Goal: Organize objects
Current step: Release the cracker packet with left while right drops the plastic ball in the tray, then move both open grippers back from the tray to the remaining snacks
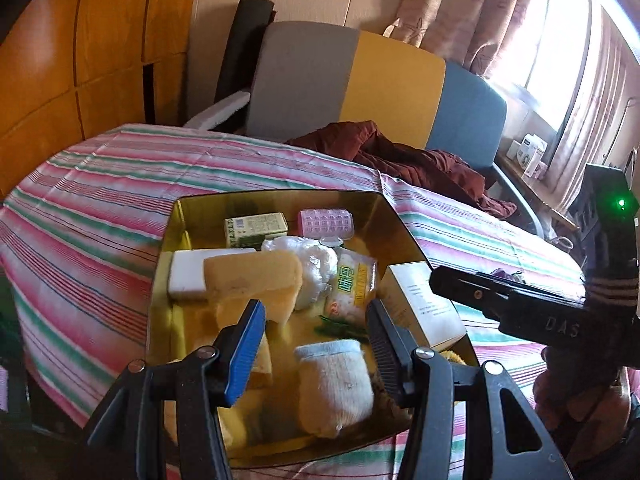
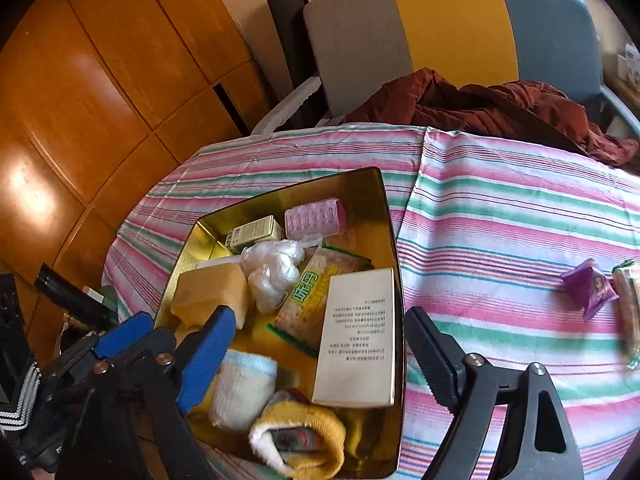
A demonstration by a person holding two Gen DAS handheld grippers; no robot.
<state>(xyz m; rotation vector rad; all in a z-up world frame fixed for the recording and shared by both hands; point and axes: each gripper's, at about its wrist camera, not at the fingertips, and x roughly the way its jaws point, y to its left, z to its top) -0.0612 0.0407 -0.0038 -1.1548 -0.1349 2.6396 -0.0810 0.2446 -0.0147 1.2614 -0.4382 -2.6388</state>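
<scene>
Gold square metal tin (image 2: 384,208) near the left edge of the striped pink-and-green tablecloth (image 2: 500,216); bare cloth open to its right, purple snack packet (image 2: 590,286) and a wrapper cut off at the frame's edge; crammed with cream printed box (image 2: 358,336), yellow sponge (image 1: 256,276), pale rolled sock (image 1: 334,384); left gripper (image 1: 316,328) narrow, holding nothing; right gripper (image 2: 316,344) wide, empty.

occl: white bar (image 1: 185,280) half under sponge (image 1: 256,280) | wrapper (image 2: 630,312) cut by edge
</scene>
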